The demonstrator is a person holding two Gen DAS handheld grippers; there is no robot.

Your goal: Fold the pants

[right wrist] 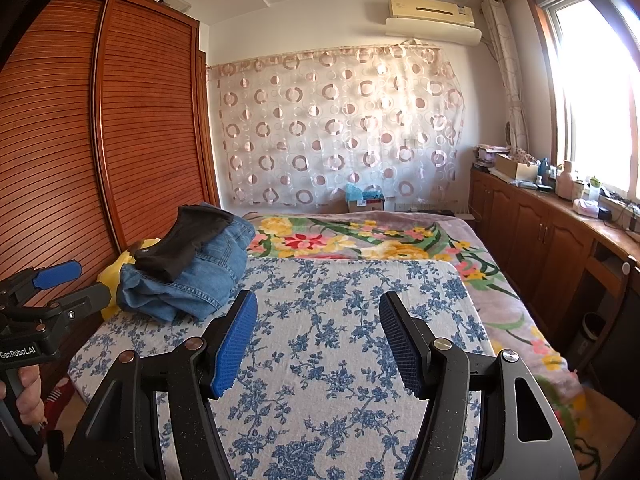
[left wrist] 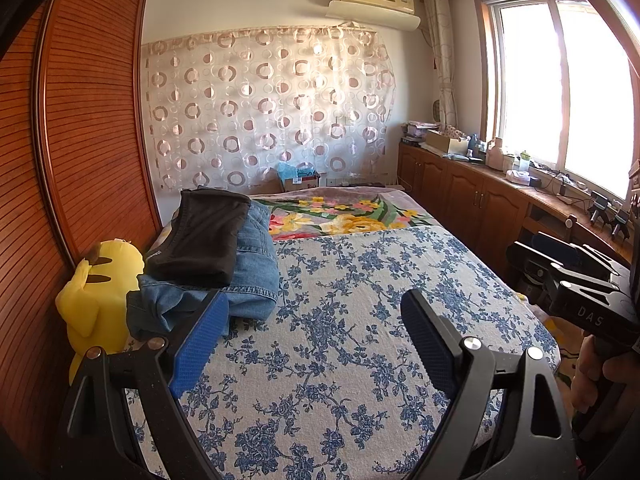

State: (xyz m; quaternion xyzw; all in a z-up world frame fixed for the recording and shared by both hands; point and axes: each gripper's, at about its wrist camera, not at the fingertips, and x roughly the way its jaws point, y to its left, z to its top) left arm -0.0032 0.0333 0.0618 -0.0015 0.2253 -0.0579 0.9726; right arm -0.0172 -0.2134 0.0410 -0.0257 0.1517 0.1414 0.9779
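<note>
Folded black pants lie on top of folded blue jeans at the left side of the bed; the pile also shows in the right wrist view, black pants on jeans. My left gripper is open and empty, held above the blue-flowered cloth, just right of the pile. My right gripper is open and empty over the same cloth, right of the pile. Each gripper's body shows at the edge of the other's view.
A yellow plush toy sits between the pile and the wooden wardrobe on the left. A flowered blanket covers the far bed. Wooden cabinets with clutter run along the window on the right.
</note>
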